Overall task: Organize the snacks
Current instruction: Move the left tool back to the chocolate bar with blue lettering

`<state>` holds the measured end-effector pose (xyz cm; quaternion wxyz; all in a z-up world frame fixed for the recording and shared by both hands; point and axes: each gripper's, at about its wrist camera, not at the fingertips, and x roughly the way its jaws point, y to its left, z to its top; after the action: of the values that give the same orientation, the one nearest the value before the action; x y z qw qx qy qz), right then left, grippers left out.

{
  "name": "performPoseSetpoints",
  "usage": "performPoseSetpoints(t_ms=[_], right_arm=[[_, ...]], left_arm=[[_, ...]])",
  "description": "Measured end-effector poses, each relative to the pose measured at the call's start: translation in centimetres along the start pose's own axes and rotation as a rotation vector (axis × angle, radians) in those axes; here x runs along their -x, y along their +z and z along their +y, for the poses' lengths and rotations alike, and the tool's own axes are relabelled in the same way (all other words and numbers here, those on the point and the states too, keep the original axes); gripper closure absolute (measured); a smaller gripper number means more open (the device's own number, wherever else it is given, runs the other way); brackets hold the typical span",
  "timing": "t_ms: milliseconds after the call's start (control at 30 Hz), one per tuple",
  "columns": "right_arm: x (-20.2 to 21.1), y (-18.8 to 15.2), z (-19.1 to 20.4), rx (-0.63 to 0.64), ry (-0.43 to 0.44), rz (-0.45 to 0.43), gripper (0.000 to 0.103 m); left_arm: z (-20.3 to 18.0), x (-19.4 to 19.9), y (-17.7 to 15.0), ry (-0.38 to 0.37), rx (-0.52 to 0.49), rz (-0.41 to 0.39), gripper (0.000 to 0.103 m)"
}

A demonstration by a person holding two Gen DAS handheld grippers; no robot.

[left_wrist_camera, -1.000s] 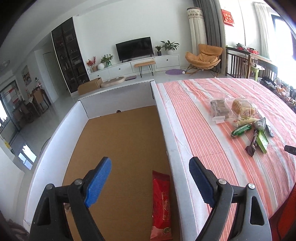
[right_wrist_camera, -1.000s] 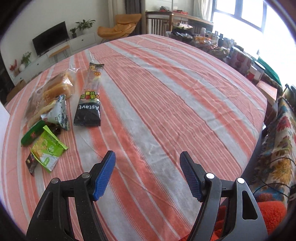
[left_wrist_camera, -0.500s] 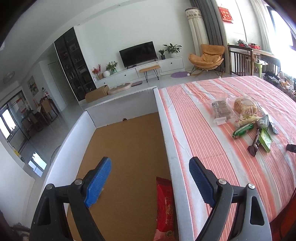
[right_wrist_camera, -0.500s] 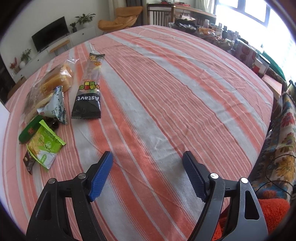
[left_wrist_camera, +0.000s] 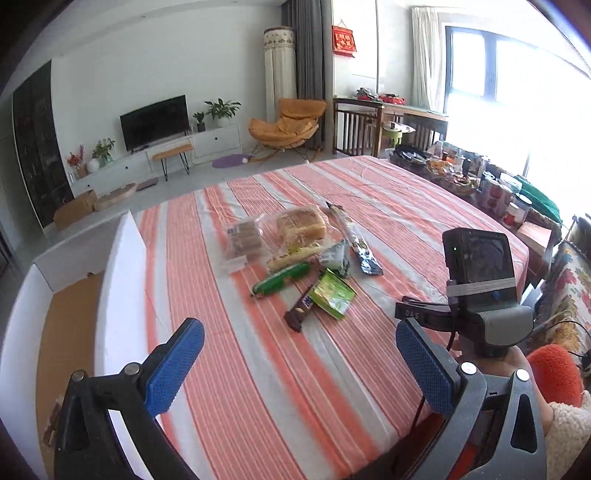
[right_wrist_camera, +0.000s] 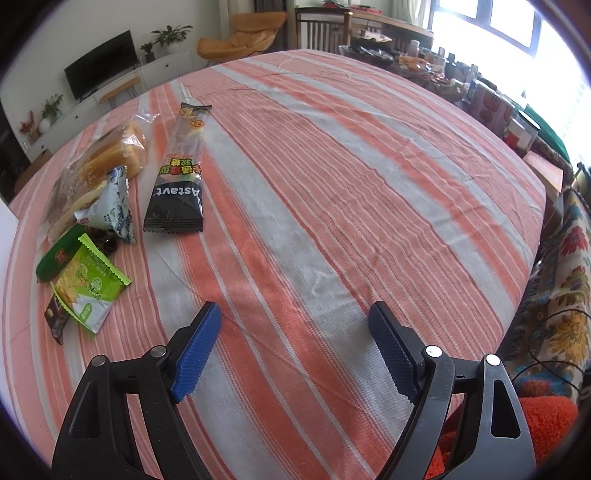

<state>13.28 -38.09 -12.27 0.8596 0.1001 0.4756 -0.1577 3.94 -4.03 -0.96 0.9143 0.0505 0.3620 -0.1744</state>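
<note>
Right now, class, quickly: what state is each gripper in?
Left gripper: open, holding nothing, its fingers have just been opening.
Right gripper: open, holding nothing, also just been opening.

Left wrist view: sits behind the left gripper (left_wrist_camera: pixel 299 363), looks obliquely down across the striped table (left_wrist_camera: pixel 388 206) toward the TV wall (left_wrist_camera: pixel 155 120); white box wall (left_wrist_camera: pixel 122 266) at left edge. Snack pile (left_wrist_camera: pixel 295 258) mid-frame, not close. The right-hand camera unit (left_wrist_camera: pixel 478 273) appears at right, so this view faces partly across the other.

Right wrist view: behind the right gripper (right_wrist_camera: pixel 295 349), pitched steeper, nearer the cloth (right_wrist_camera: pixel 332 184). Snack pile (right_wrist_camera: pixel 99 206) at left edge.

Shared: snacks, cloth, TV (right_wrist_camera: pixel 101 74), probably the same orange chair (right_wrist_camera: pixel 240 31).
</note>
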Motion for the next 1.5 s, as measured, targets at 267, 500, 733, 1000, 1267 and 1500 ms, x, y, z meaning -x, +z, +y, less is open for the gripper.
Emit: performPoseSetpoints(t_ms=[267, 500, 733, 1000, 1267, 1500], right_arm=[[0.1, 0.0, -0.3, -0.012, 0.023, -0.004, 0.017], [-0.1, 0.0, 0.2, 0.009, 0.007, 0.002, 0.015], [-0.1, 0.0, 0.1, 0.007, 0.009, 0.002, 0.014], [-0.1, 0.0, 0.2, 0.009, 0.009, 0.003, 0.013], [-0.2, 0.0, 0.2, 0.009, 0.01, 0.003, 0.013], [-0.1, 0.0, 0.2, 0.009, 0.01, 0.003, 0.013]], left_arm=[[-0.1, -9.9, -3.5, 0.035, 0.111, 0.236, 0.0], [1.7, -13.3, -5.2, 0.121, 0.152, 0.253, 0.0], [2.1, -13.1, -5.5, 0.15, 0.142, 0.222, 0.0], [2.4, -13.3, -5.6, 0.156, 0.142, 0.205, 0.0], [2.4, -13.3, -5.6, 0.156, 0.142, 0.206, 0.0], [2.3, -12.9, -5.8, 0.15, 0.139, 0.207, 0.0]])
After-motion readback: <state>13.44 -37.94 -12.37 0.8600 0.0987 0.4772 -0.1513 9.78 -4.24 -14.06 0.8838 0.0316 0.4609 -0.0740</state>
